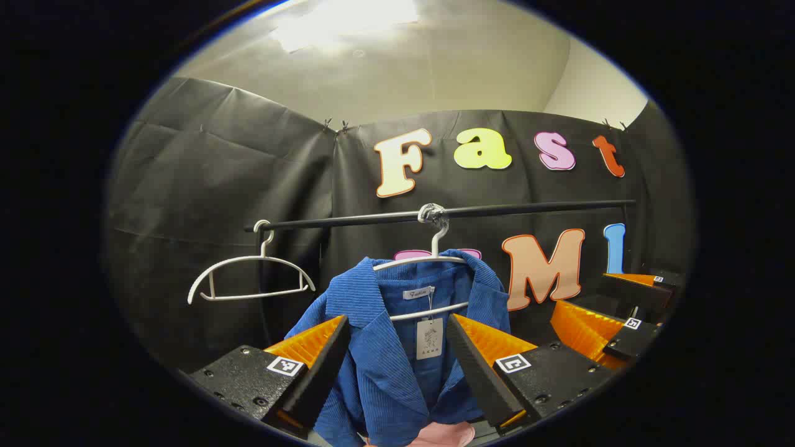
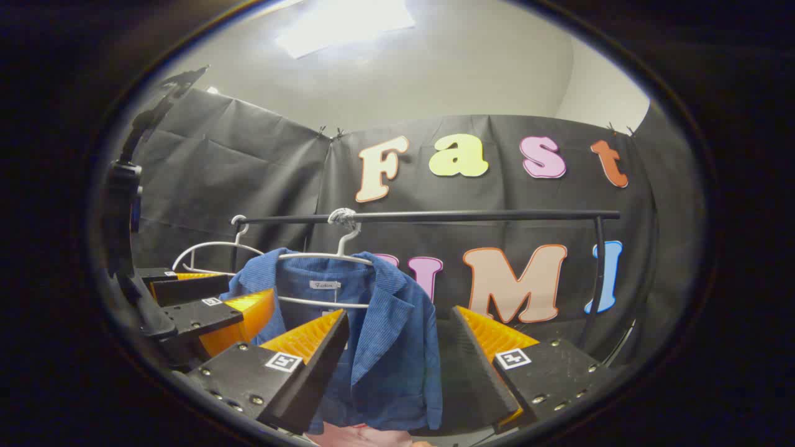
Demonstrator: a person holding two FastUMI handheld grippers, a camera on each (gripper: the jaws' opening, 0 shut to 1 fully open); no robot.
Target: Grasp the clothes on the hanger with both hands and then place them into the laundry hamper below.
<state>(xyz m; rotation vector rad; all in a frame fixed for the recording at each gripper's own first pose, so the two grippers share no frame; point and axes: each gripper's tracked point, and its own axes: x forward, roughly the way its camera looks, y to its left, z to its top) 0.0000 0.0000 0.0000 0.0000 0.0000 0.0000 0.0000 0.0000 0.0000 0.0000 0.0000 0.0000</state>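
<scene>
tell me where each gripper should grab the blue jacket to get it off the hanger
Take the blue jacket at its two shoulders, just below the white hanger, coming straight in from the front. The left gripper and the right gripper are both open and face it. The corduroy drapes over the hanger's arms there, so pinching a fold on each side should let it lift off evenly.

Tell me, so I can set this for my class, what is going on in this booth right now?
A person holds two grippers up to a blue jacket that hangs on a white hanger from a black rail. The left gripper is open with the jacket's front between its fingers, not yet clamped. The right gripper is open too, aimed at the jacket's side. A second white hanger hangs bare beside it. Nothing is grasped yet.
</scene>
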